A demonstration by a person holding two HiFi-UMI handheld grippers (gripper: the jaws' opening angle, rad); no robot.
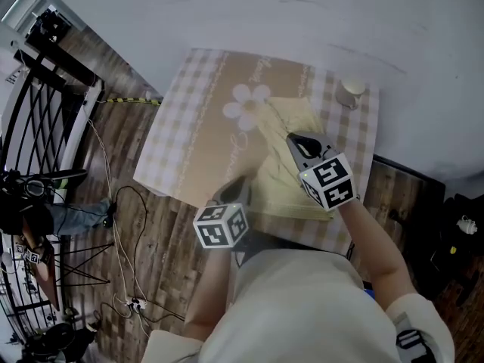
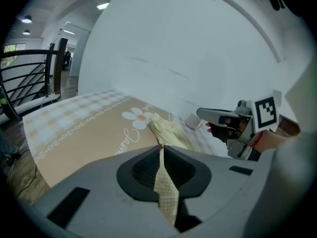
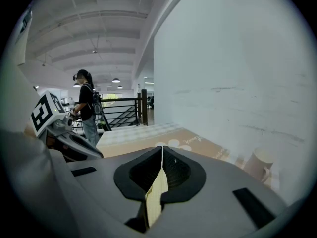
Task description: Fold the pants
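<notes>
The left gripper (image 2: 162, 150) and right gripper (image 3: 162, 163) each pinch the pale yellow checked cloth pants (image 1: 277, 177) mid-frame; best to move both together, evenly.

We find the table (image 1: 185, 146) bare on the left — free passage; pants (image 1: 291, 119) cover the right, and a cup (image 1: 352, 91) guards the far corner by the wall (image 1: 287, 13).
</notes>
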